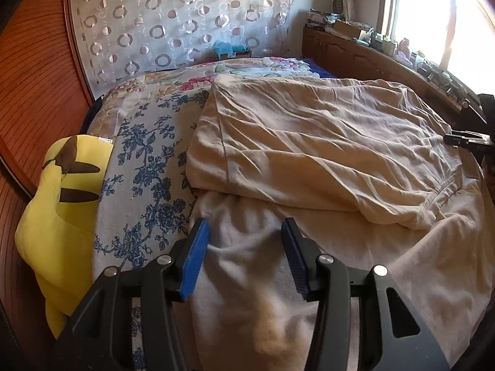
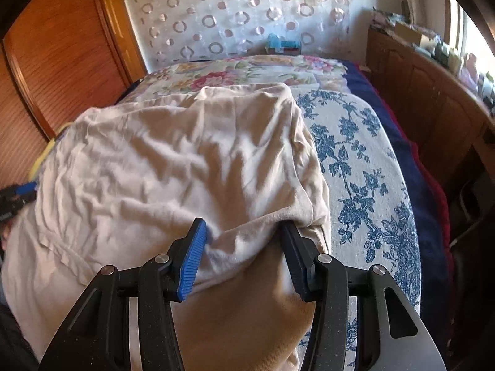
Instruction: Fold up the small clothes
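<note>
A yellow plush toy (image 1: pixel 62 204) lies at the left edge of the bed. The beige shirt (image 1: pixel 309 148) is spread on the blue flower sheet (image 1: pixel 145 167), one part already flipped over. The left gripper (image 1: pixel 246 232) and the right gripper (image 2: pixel 244 232) both stand wide apart over its near edge, likely ready to pinch it for the next fold.

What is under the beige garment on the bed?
The beige garment lies on a blue-flowered white sheet, which shows at its sides. Its upper half is folded over its own lower part. Whatever lies directly beneath the cloth is covered and cannot be seen.
</note>
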Tool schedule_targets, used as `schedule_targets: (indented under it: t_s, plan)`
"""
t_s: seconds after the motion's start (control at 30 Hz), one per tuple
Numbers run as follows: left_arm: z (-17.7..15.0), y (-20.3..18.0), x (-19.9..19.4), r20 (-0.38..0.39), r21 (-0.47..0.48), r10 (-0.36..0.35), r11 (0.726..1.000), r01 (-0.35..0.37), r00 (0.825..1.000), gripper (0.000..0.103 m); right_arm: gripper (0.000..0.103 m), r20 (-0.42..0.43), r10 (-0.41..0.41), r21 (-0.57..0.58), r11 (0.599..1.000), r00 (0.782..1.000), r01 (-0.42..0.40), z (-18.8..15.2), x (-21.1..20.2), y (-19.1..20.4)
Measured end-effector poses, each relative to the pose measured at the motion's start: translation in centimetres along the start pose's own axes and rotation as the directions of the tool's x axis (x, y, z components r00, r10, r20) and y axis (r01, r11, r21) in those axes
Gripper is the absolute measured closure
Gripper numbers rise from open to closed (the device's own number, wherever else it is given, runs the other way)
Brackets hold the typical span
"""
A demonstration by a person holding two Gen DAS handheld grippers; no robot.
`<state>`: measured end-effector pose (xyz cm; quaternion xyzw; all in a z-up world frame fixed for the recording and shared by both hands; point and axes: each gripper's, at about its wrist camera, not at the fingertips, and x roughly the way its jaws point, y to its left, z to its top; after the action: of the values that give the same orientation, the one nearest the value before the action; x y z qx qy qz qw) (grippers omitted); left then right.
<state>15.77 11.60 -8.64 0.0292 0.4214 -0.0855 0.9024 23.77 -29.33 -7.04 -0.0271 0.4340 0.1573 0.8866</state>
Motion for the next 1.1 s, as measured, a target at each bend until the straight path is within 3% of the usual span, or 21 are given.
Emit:
schedule_targets:
  t_s: [0.23, 0.43, 0.53, 0.6, 0.8, 0.93, 1.1]
  plan:
    - [0.3, 0.1, 0.0, -0.021, -0.022, 0.003, 1.000, -0.004, 1.000, 0.054, 0.053, 0.007, -0.065, -0.062, 0.996, 0.998, 0.066, -0.5, 0.2, 1.2]
    - [1.8, 1.1, -0.2, 0.004, -0.136, -0.066, 0.989, 0.066, 0.998, 0.054, 0.053, 0.008, -0.064, -0.060, 0.996, 0.998, 0.064, -0.4, 0.3, 1.4]
    - [2.5, 2.0, 0.3, 0.003, -0.224, -0.155, 0.963, 0.152, 0.988, 0.056, 0.053, 0.008, -0.063, -0.060, 0.996, 0.998, 0.063, -0.4, 0.2, 1.0]
    - [2.9, 2.5, 0.9, -0.014, -0.271, -0.171, 0.949, 0.160, 0.985, 0.058, 0.053, 0.008, -0.063, -0.060, 0.996, 0.998, 0.064, -0.5, 0.2, 1.1]
    - [3.6, 2.3, 2.2, -0.040, -0.279, -0.165, 0.949, 0.147, 0.986, 0.070, 0.053, 0.008, -0.063, -0.060, 0.996, 0.998, 0.064, -0.5, 0.2, 1.1]
    - [4.1, 1.3, 2.5, -0.052, -0.239, -0.141, 0.963, 0.125, 0.989, 0.098, 0.053, 0.008, -0.063, -0.059, 0.996, 0.998, 0.063, -0.5, 0.2, 1.0]
    - [4.6, 0.2, 0.6, 0.012, -0.179, -0.088, 0.980, 0.089, 0.996, 0.101, 0.053, 0.009, -0.062, -0.059, 0.996, 0.998, 0.062, -0.5, 0.2, 1.1]
